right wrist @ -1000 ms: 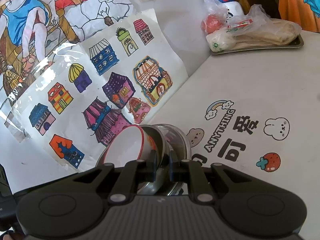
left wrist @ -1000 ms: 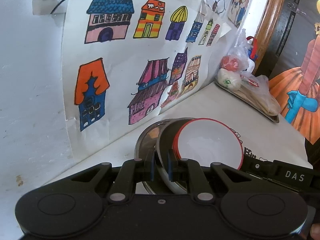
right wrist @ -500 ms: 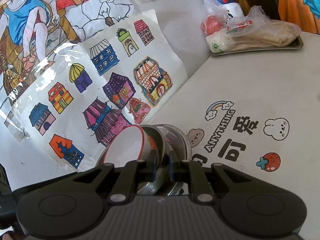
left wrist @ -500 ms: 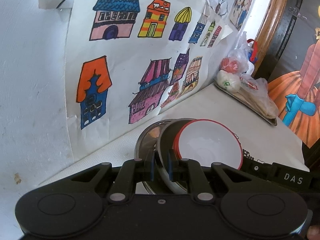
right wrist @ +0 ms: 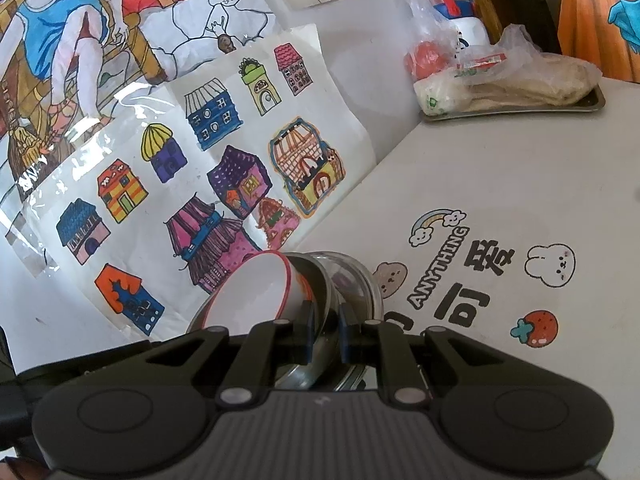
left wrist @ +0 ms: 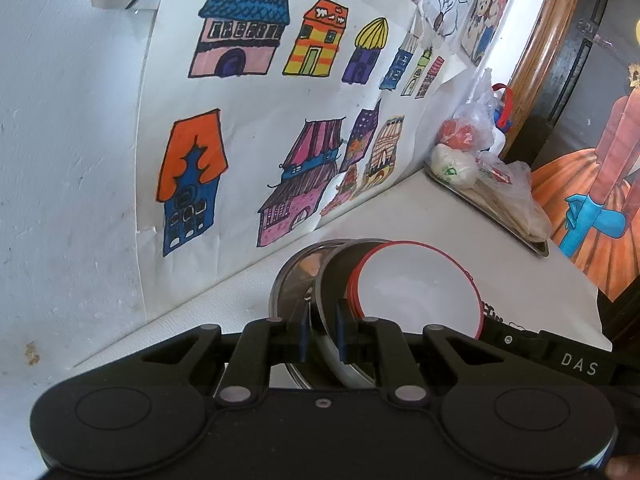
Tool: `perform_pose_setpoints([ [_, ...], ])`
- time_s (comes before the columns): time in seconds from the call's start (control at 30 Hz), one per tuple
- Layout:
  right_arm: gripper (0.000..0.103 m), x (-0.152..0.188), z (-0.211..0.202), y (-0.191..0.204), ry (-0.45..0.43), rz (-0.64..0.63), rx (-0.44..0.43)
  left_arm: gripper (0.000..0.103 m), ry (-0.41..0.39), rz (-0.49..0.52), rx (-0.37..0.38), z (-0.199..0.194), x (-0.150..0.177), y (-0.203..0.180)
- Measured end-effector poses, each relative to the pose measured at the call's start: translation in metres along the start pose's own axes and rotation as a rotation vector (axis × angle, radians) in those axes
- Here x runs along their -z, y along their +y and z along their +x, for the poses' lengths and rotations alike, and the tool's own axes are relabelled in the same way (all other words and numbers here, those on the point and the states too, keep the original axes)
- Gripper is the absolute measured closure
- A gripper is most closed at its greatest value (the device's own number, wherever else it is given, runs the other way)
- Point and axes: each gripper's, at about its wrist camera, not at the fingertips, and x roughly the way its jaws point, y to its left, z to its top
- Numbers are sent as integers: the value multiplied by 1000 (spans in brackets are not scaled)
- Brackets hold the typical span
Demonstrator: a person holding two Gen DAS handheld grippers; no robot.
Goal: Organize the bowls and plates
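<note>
The left tongs (left wrist: 320, 330) are almost closed and pinch the rim of a tilted metal bowl (left wrist: 334, 276). Inside that bowl sits a white bowl with a red rim (left wrist: 416, 284). A flat metal plate (left wrist: 294, 276) lies just behind the metal bowl. The right tongs (right wrist: 325, 330) are almost closed too and pinch the metal bowl's rim (right wrist: 322, 280) from the other side.

Only the right view shows the drawings on the desk (right wrist: 520, 184): a rainbow, a bunny (right wrist: 551, 265), a strawberry (right wrist: 536, 328) and the word ANYTHING. Only the left view shows the other tool's black body, marked DAS (left wrist: 578, 363), just beside the white bowl.

The bowls sit on the white desk, near a wall. A sheet of coloured houses (left wrist: 280, 120) hangs on the wall behind the bowls. Well beyond the bowls, a metal tray (right wrist: 516, 110) holds bags of food.
</note>
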Motion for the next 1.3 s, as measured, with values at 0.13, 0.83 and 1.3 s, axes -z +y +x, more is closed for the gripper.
perform_pose_setpoints([
  [0.13,87,1,-1,1,-7,-11,7,86,-1,6,1,0,0,1],
  [0.83,74,6,-7,1,-35,-18,28,70,-2,-9,-5,-3,2,8],
  [1.3,48,15,-33,7,-100,-58,44,38,-56,-3,-9,-26,8,6],
])
